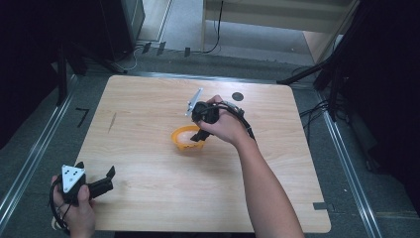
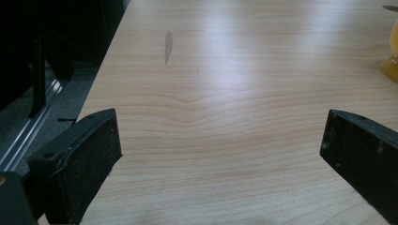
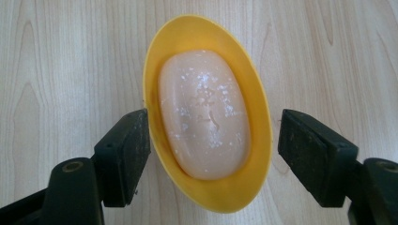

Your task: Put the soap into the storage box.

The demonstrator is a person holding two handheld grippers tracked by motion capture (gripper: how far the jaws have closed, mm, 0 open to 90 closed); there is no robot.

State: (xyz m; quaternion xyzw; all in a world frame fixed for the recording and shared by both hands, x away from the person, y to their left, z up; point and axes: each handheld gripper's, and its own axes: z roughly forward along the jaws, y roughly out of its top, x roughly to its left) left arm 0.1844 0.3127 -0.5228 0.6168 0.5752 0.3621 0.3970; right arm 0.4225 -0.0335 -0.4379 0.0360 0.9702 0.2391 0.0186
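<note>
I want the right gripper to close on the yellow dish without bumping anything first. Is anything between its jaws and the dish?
Nothing visible. The right gripper is open, one jaw on each side of the yellow oval plastic dish that holds a pale peach soap bar, with only bare wooden table around it.

Table (image 1: 148,148): light wood, rounded corners. Yellow dish (image 1: 184,139) with soap (image 3: 204,115) near centre; small black disc (image 1: 237,96) toward one o'clock.
</note>
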